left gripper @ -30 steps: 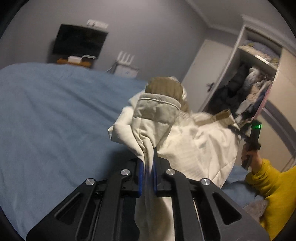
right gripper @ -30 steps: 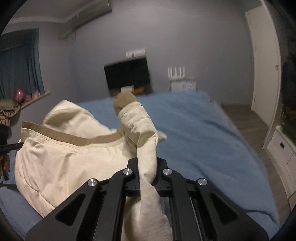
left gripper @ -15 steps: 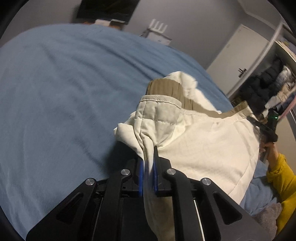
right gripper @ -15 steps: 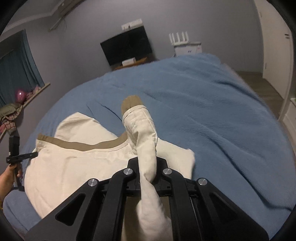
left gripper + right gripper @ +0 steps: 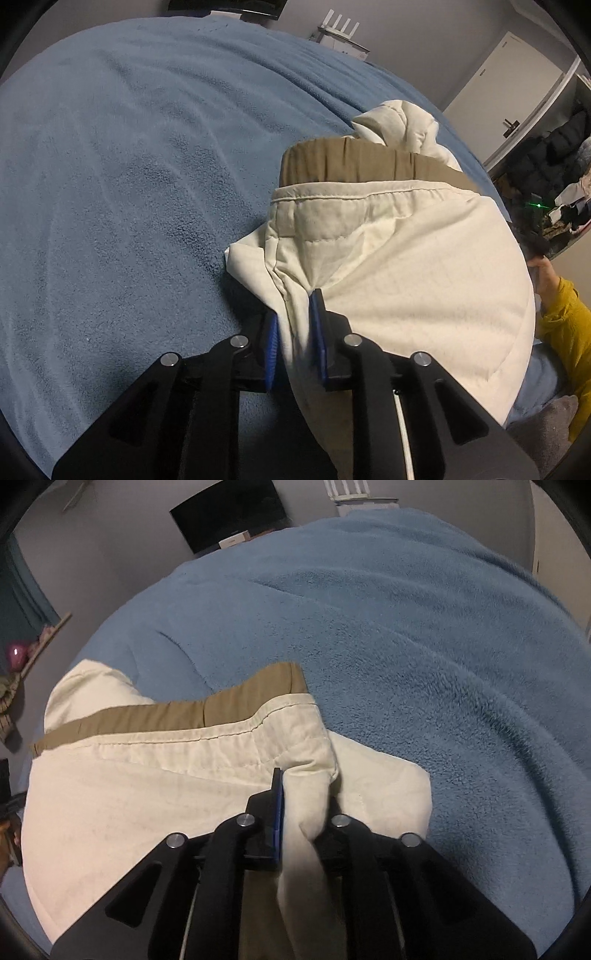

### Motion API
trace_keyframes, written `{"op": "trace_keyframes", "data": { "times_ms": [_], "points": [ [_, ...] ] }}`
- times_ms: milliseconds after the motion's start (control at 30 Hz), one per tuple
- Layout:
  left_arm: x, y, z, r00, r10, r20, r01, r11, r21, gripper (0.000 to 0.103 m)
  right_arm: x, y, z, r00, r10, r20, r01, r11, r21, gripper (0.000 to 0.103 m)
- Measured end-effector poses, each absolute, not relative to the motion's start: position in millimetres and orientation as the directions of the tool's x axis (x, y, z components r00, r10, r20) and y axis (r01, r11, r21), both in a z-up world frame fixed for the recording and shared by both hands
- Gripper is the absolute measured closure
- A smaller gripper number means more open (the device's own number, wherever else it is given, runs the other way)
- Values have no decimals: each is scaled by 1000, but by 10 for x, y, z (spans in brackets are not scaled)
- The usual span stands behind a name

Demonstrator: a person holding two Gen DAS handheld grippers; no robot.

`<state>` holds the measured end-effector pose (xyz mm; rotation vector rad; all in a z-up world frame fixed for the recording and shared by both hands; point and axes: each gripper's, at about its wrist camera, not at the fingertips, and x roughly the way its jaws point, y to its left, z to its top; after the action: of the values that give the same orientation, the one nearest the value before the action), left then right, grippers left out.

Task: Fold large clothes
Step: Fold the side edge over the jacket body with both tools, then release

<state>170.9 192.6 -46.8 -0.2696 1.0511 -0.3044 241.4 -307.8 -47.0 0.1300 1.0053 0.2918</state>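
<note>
A cream padded jacket (image 5: 406, 266) with a tan ribbed band (image 5: 354, 162) lies on the blue bed (image 5: 129, 184). My left gripper (image 5: 295, 325) is shut on the jacket's left edge, cloth pinched between its blue pads (image 5: 272, 339). In the right wrist view the same jacket (image 5: 129, 805) spreads to the left with its tan band (image 5: 166, 716) across the top. My right gripper (image 5: 303, 808) is shut on the jacket's right edge, low over the bed (image 5: 443, 646). The cloth hides the right finger's pad.
A black TV (image 5: 229, 513) and a white router (image 5: 341, 31) stand past the bed's far end. A white door (image 5: 506, 85) and an open wardrobe with clothes (image 5: 554, 177) are at the right. The person's yellow sleeve (image 5: 565, 325) is near the bed.
Both grippers have come down with the jacket toward the bed. The jacket went from hanging bunched in the air to lying spread flat on the blanket.
</note>
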Motion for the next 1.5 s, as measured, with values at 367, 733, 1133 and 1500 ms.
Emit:
{"op": "trace_keyframes", "data": {
  "times_ms": [367,733,1133,1500],
  "points": [
    [1766,1865,-468,468,-345,-814,126,937,-325,81,2174,-3336,-323,515,199,-834,-167,977,130,40],
    [1937,1878,-628,451,-338,-826,114,940,-322,82,2308,-3453,-537,443,450,-776,-135,889,438,87],
    [2227,1860,-675,498,-294,-816,167,956,-242,84,1856,-3420,-504,520,336,-786,-54,931,362,95],
    [1778,2070,-323,619,-257,-742,70,959,-273,27,1608,-3367,-129,542,210,-813,49,959,281,50]
  ]
}}
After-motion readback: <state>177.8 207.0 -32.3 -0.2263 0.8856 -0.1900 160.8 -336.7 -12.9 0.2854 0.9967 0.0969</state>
